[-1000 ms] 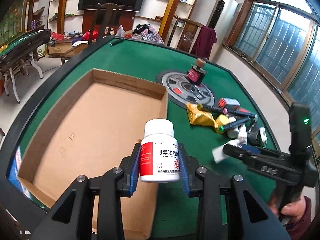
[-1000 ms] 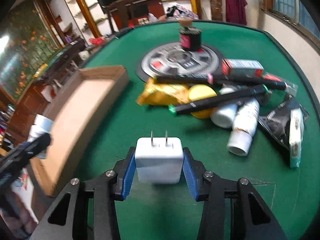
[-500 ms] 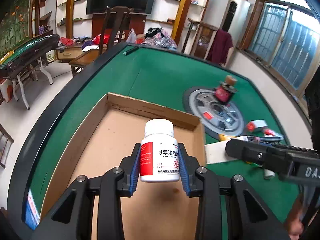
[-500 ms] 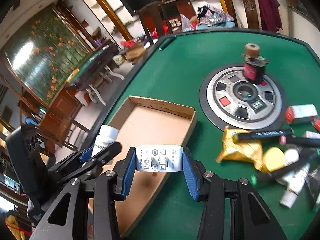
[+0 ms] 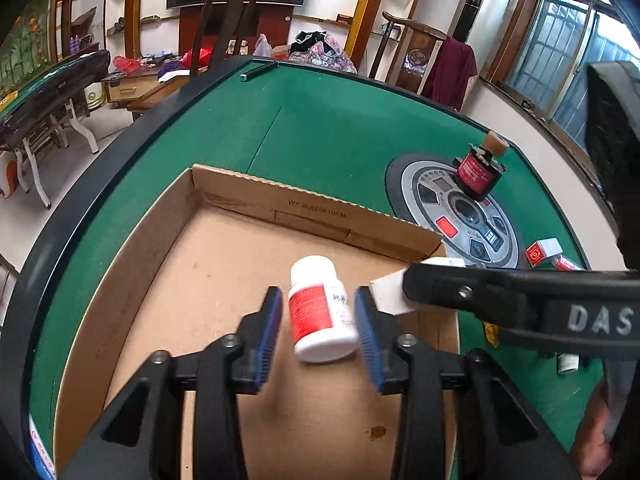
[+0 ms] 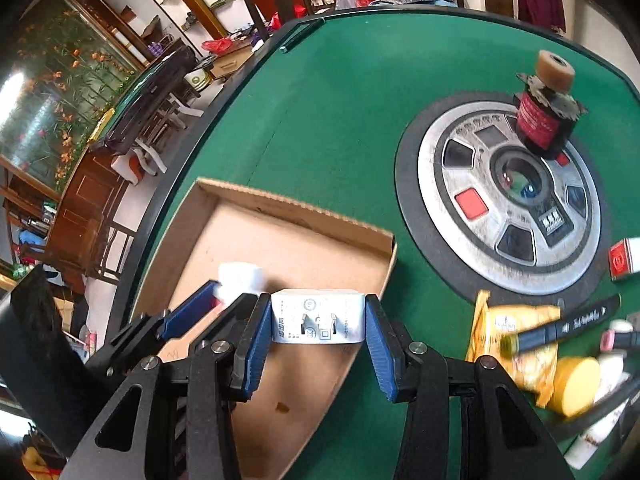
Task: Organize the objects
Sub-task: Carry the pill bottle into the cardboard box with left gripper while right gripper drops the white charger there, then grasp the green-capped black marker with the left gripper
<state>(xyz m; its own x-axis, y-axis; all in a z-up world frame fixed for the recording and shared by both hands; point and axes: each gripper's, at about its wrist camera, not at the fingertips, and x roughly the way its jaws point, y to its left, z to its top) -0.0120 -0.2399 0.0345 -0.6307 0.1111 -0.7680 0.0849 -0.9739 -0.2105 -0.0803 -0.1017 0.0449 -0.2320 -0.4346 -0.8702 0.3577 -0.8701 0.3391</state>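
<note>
My left gripper (image 5: 319, 322) is open above the shallow cardboard box (image 5: 280, 204). A white pill bottle (image 5: 322, 316) with a red label sits tilted between its blue pads, apart from both. My right gripper (image 6: 318, 330) is shut on a white plug adapter (image 6: 318, 322) at the box's right wall (image 6: 320, 224). The adapter also shows in the left wrist view (image 5: 390, 296), beside the left gripper. The left gripper and the bottle's cap (image 6: 240, 280) show in the right wrist view, just left of the adapter.
The box sits on a green felt table (image 5: 320, 128) with a dark raised rim. A round grey centre panel (image 6: 508, 200) carries a dark red-labelled bottle (image 6: 544, 116). A pile of markers, a yellow packet (image 6: 516, 344), small bottles and a red-white box (image 6: 624, 260) lies at the right.
My left gripper has opened and the pill bottle has come free and tilted over the box. My right gripper has carried the adapter left, up to the box beside the left gripper.
</note>
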